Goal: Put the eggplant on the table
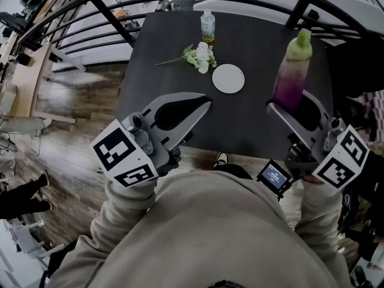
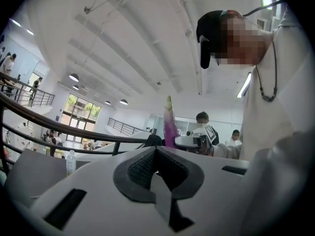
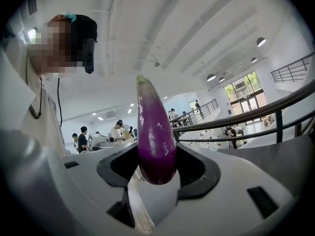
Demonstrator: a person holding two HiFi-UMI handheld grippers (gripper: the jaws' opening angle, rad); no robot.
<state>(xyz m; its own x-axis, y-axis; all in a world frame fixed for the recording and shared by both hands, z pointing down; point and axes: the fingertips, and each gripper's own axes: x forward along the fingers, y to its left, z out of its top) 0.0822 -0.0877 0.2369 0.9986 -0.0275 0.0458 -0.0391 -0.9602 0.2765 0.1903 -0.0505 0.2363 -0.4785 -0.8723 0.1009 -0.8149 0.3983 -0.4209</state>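
A purple eggplant with a green top stands upright in my right gripper, above the right part of the dark table. In the right gripper view the eggplant fills the middle, and the jaws of the right gripper press on its lower end. My left gripper hovers over the table's near edge at the left, its jaws together with nothing in them. In the left gripper view the left gripper shows closed pads, and the eggplant rises beyond them.
On the table lie a white round plate, a bunch of white flowers and a small clear bottle at the far edge. A black curved railing runs behind the table. Wooden floor shows at the left.
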